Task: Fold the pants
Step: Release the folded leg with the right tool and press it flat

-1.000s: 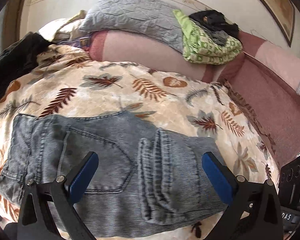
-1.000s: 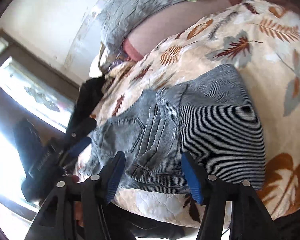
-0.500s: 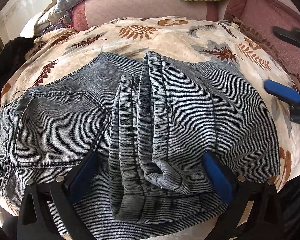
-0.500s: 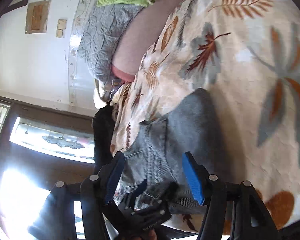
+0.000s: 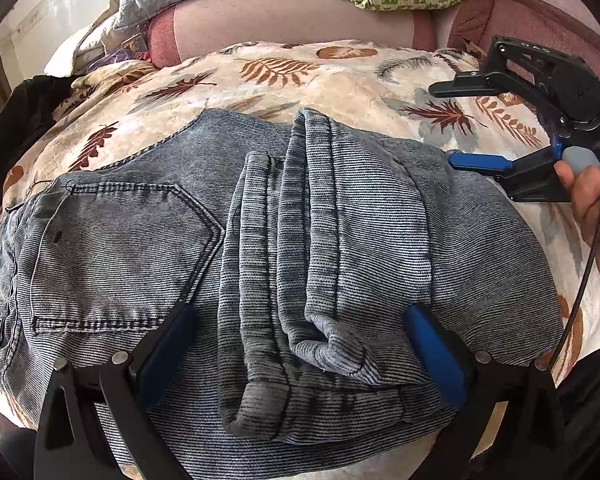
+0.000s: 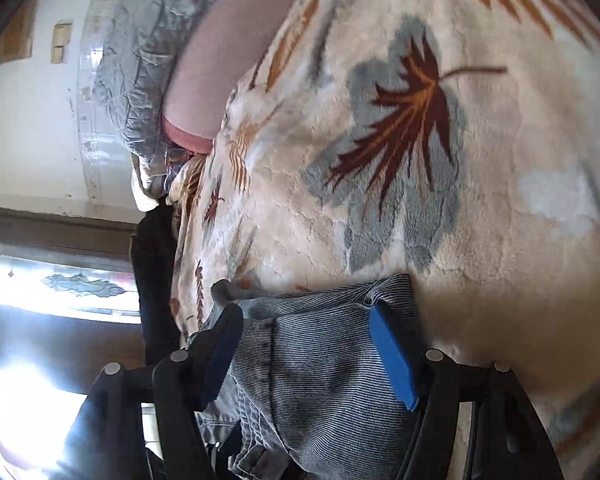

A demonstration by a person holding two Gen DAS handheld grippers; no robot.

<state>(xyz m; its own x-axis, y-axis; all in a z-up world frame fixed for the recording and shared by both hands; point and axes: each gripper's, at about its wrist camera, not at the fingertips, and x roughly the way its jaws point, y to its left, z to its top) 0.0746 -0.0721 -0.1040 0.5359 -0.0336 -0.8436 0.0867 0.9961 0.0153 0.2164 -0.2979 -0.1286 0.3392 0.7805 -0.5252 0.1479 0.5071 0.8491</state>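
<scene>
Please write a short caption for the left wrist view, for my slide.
Left tool open above folded grey jeans on a leaf-print blanket, while the right tool, jaws opening, reaches the jeans' far edge.

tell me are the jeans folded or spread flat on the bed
Folded: the jeans have their legs doubled over the seat, hems bunched beside the back pocket.

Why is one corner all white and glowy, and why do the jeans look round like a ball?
Right wrist view: sunlight through the window burns the lower left to white glare, and the leaf blanket looks a little soft. Left wrist view: even light and sharp, but the fisheye lens bulges the jeans and darkens the corners.
</scene>
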